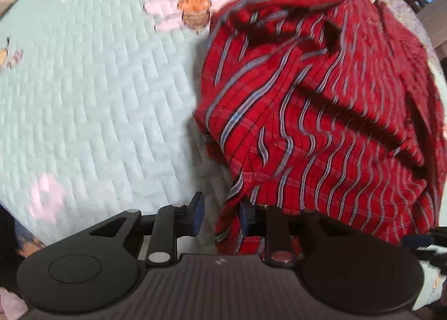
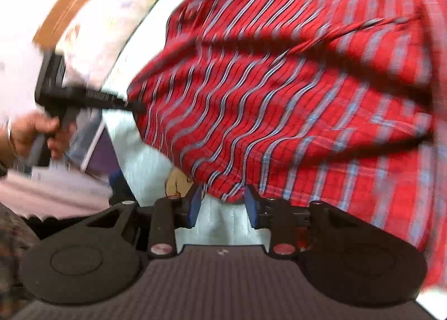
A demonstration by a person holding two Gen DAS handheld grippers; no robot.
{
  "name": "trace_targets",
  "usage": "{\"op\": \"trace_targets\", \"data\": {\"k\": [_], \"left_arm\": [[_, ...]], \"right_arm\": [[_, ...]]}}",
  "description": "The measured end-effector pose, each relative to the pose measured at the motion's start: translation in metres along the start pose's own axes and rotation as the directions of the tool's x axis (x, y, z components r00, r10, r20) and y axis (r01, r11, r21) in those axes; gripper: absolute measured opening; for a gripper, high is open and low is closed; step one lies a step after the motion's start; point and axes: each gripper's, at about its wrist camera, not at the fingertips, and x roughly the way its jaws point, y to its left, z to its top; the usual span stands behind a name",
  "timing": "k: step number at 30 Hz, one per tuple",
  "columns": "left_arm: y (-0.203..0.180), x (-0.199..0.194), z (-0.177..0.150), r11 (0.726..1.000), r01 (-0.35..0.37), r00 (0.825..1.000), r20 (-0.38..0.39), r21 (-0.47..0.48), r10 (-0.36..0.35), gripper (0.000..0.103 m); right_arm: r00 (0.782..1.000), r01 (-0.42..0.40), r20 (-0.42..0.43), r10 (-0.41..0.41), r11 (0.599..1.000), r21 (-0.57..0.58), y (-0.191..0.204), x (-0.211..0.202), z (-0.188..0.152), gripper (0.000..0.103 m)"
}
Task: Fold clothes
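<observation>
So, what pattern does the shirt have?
Red shirt with thin blue-grey and dark stripes; it shows best in the left wrist view.

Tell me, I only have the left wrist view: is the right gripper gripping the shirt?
Observer: No. The right gripper has its fingers apart. The shirt hem hangs at their tips, unpinched.
Operator: Can you see my left gripper from there?
Observer: Yes, side-on. The left gripper has its tip at the shirt's left edge, and a hand holds its handle.
Operator: Anything past the bed on that side?
Observer: A brown strip at upper left, too blurred to identify.
</observation>
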Motion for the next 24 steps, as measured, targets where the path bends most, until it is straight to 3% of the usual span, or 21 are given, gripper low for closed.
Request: {"op": "trace_targets", "data": {"k": [2, 4, 5, 7, 9, 10, 12, 15, 16, 17, 19, 22, 24], "left_arm": [[0.011, -0.013, 0.006, 1.0, -0.016, 0.999, 0.04, -0.018, 0.017, 0.028], [0.024, -0.017, 0.013, 0.995, -0.087, 0.996, 0.018, -0.04, 0.087, 0.029], [0.032, -0.019, 0.016, 0.991, -0.129, 0.992, -0.005, -0.047, 0.129, 0.029], [0.042, -0.023, 0.025, 0.986, -0.164, 0.986, 0.002, -0.043, 0.164, 0.027], [0.04, -0.03, 0.037, 0.988, -0.154, 0.986, 0.064, 0.011, 0.153, 0.027], [0.034, -0.033, 0.042, 0.988, -0.142, 0.986, 0.099, 0.053, 0.136, 0.028], [0.017, -0.039, 0.051, 0.982, -0.115, 0.982, 0.164, 0.151, 0.089, 0.029], [-0.007, -0.036, 0.054, 0.968, -0.051, 0.983, 0.181, 0.244, 0.007, 0.029], [-0.013, -0.033, 0.053, 0.967, -0.033, 0.984, 0.175, 0.252, -0.012, 0.03], [-0.019, -0.031, 0.051, 0.968, -0.016, 0.986, 0.167, 0.252, -0.027, 0.03], [-0.029, -0.027, 0.046, 0.97, 0.016, 0.987, 0.149, 0.242, -0.053, 0.03], [-0.038, -0.024, 0.038, 0.978, 0.073, 0.986, 0.135, 0.193, -0.101, 0.03], [-0.05, -0.027, 0.033, 0.978, 0.098, 0.982, 0.139, 0.186, -0.125, 0.03]], "right_arm": [[0.985, 0.116, 0.118, -0.127, 0.989, 0.095, -0.005, -0.032, -0.005, 0.039], [0.928, 0.256, 0.211, -0.307, 0.937, 0.239, -0.015, -0.065, -0.013, 0.044], [0.884, 0.329, 0.235, -0.405, 0.894, 0.304, -0.019, -0.078, -0.019, 0.048], [0.795, 0.452, 0.226, -0.563, 0.798, 0.398, -0.025, -0.092, -0.03, 0.054], [0.761, 0.506, 0.177, -0.624, 0.742, 0.439, -0.026, -0.089, -0.035, 0.055], [0.755, 0.514, 0.181, -0.63, 0.741, 0.432, -0.021, -0.084, -0.035, 0.055], [0.752, 0.529, 0.222, -0.621, 0.769, 0.358, -0.004, -0.066, -0.03, 0.054], [0.741, 0.595, 0.18, -0.647, 0.757, 0.27, -0.004, -0.03, -0.01, 0.047], [0.743, 0.598, 0.157, -0.651, 0.75, 0.282, -0.012, -0.025, -0.006, 0.036], [0.75, 0.592, 0.136, -0.648, 0.748, 0.301, -0.021, -0.023, -0.005, 0.018], [0.773, 0.561, 0.109, -0.625, 0.754, 0.341, -0.038, -0.025, -0.004, 0.007], [0.839, 0.413, 0.139, -0.526, 0.782, 0.466, -0.056, -0.056, -0.001, 0.005], [0.859, 0.312, 0.205, -0.469, 0.798, 0.516, -0.06, -0.089, 0.01, 0.005]]}}
